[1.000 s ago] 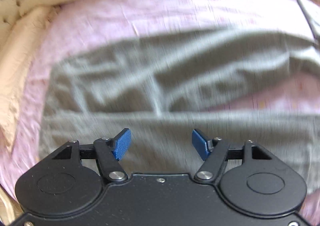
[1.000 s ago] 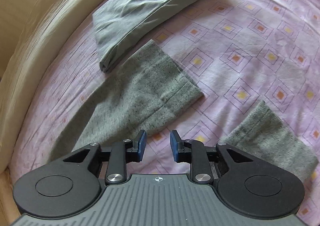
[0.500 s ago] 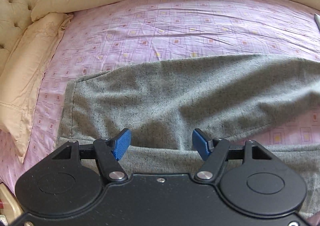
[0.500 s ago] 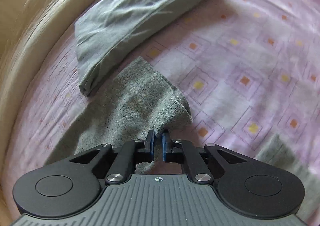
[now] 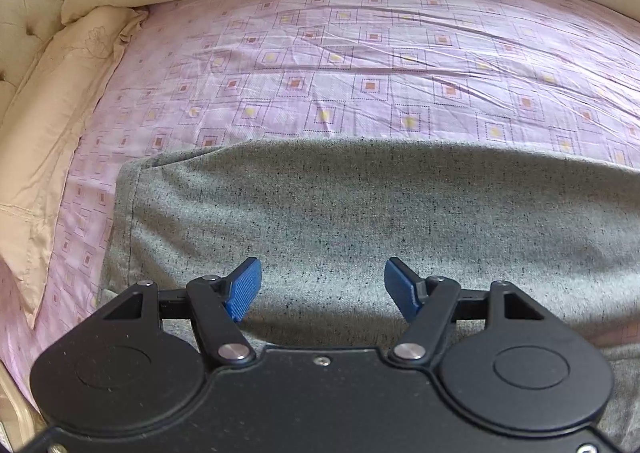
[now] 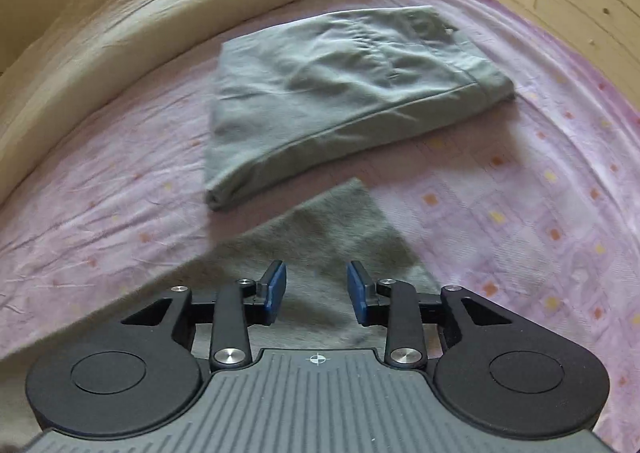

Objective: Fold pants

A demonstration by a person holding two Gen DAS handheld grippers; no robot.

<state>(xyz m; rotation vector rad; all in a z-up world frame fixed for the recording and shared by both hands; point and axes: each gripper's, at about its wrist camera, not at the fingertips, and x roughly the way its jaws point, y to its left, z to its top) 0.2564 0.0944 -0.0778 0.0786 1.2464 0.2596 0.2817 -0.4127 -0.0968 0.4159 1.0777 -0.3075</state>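
The grey speckled pants [image 5: 360, 221] lie flat across the lilac patterned bedsheet [image 5: 360, 65], their waistband end toward the beige pillow [image 5: 48, 141] and the fabric running off to the right under the left gripper's view. In the right wrist view the same garment shows as a leg end [image 6: 320, 237], its cuffed corner pointing toward a second, already folded pair of grey-green trousers [image 6: 340, 93] that sits just beyond it, apart from it by a strip of sheet.

The left gripper [image 5: 322, 287] hangs over the upper body of the pants with its blue pads spread wide and nothing between them. The right gripper [image 6: 316, 287] is likewise parted over the leg end, holding no cloth (the fabric below it looks blurred, so whether it touches is hard to say).

Judging by how the garment lies, one leg seems to rest on the other, so the lengthwise fold looks done and the crosswise fold is not yet made. The next move calls for each claw to take a fresh pinch: the right on the cuff edge through both layers, the left steadying or gripping the waist end, so the leg end can be carried over toward the waistband without the layers sliding apart.

A cream duvet [image 6: 120, 13] is heaped along the far side of the bed.
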